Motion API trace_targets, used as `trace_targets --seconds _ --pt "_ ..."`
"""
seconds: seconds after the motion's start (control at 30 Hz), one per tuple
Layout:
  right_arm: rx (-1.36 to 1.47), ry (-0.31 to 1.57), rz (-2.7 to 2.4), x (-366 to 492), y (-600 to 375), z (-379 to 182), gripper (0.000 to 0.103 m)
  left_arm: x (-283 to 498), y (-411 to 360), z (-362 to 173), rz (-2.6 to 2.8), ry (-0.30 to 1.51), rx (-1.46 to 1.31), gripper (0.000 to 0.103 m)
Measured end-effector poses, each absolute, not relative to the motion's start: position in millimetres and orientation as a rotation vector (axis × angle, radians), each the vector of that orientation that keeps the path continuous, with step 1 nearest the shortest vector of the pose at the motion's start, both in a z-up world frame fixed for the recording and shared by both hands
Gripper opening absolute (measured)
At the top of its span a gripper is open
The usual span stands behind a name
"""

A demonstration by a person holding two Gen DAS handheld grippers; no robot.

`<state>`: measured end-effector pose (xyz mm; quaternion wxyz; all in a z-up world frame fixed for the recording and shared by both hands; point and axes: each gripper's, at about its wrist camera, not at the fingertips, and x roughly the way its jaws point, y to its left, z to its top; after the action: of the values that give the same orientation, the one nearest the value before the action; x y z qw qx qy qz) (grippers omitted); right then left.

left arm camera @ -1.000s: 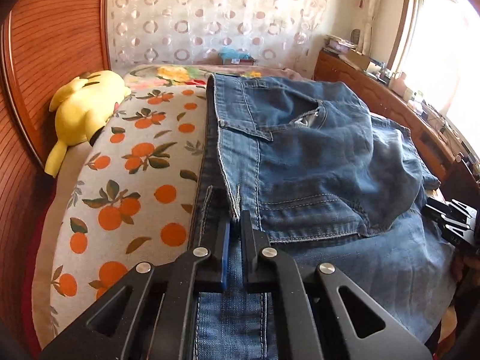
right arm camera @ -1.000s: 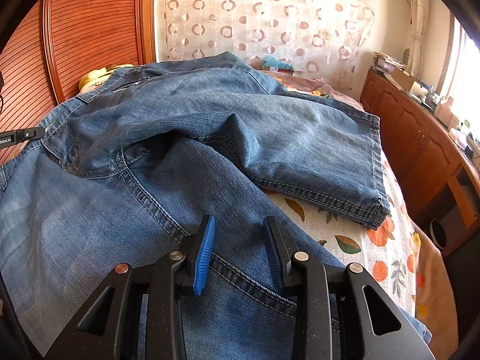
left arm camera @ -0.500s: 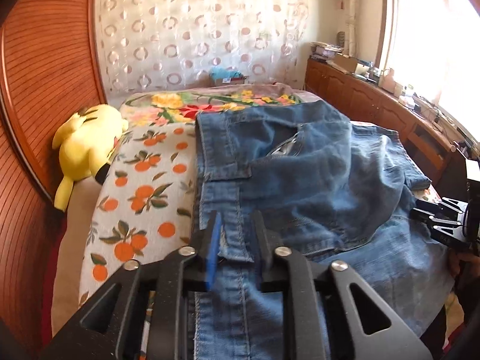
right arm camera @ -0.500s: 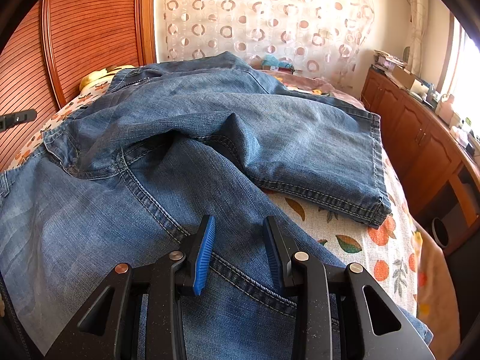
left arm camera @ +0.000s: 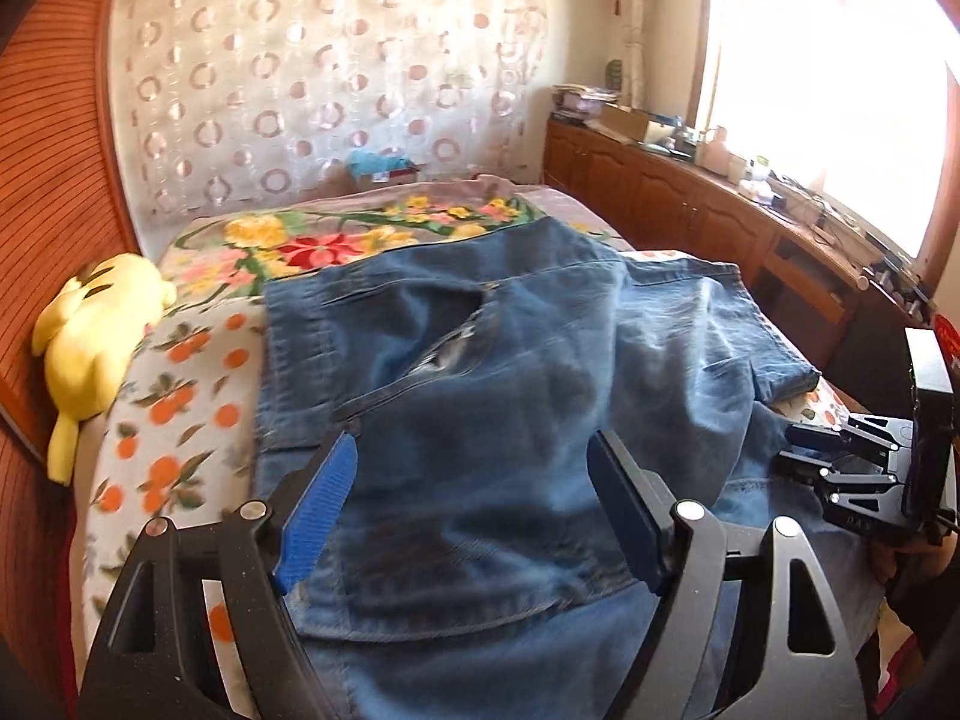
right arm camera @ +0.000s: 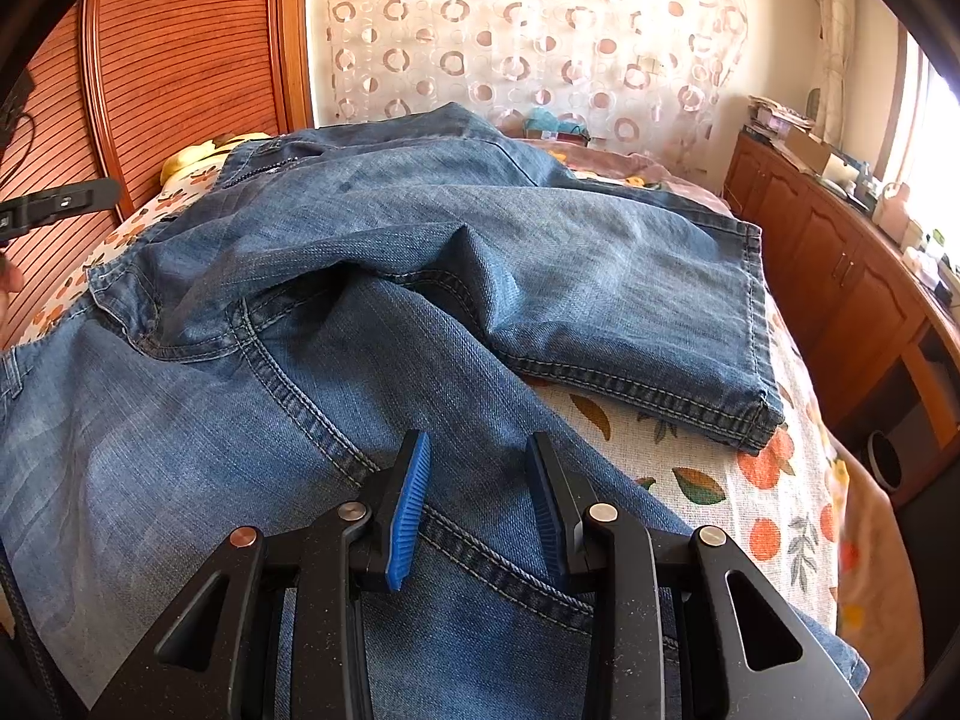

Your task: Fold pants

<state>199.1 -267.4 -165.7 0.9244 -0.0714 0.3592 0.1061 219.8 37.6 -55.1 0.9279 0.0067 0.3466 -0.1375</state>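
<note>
Blue jeans [left arm camera: 510,360] lie partly folded on the bed, waistband to the left and a short leg end [right arm camera: 690,324] laid over to the right. My left gripper [left arm camera: 474,444] hovers above the seat of the jeans; its jaws are opening wide and nothing sits between the blue pads [left arm camera: 318,516]. It also shows as a black finger [right arm camera: 60,204] at the left edge of the right wrist view. My right gripper [right arm camera: 478,441] stands low over a lower seam of the jeans [right arm camera: 420,240], jaws partly apart, pads not pressing the denim. It also appears at the right [left arm camera: 804,444].
The bed sheet [left arm camera: 174,420] has an orange-fruit print. A yellow plush toy [left arm camera: 96,336] lies by the wooden headboard [right arm camera: 180,60]. Wooden cabinets [left arm camera: 690,204] with clutter on top run along the right under a bright window. A patterned curtain [right arm camera: 540,30] hangs behind the bed.
My left gripper let go of the jeans' waistband edge, opened wide, and drew back and upward. The right gripper has not moved.
</note>
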Motion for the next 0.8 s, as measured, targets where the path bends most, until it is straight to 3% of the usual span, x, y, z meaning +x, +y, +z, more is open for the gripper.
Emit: trace_targets --seconds 0.43,0.8 --pt "-0.105 0.628 0.152 236.7 -336.9 -95.2 0.035 288.8 -17.1 -49.1 -0.34 0.71 0.074 0.08" --pt "-0.073 0.693 0.096 336.9 -383.7 -111.1 0.043 343.7 -11.5 -82.8 -0.3 0.763 0.051 0.08"
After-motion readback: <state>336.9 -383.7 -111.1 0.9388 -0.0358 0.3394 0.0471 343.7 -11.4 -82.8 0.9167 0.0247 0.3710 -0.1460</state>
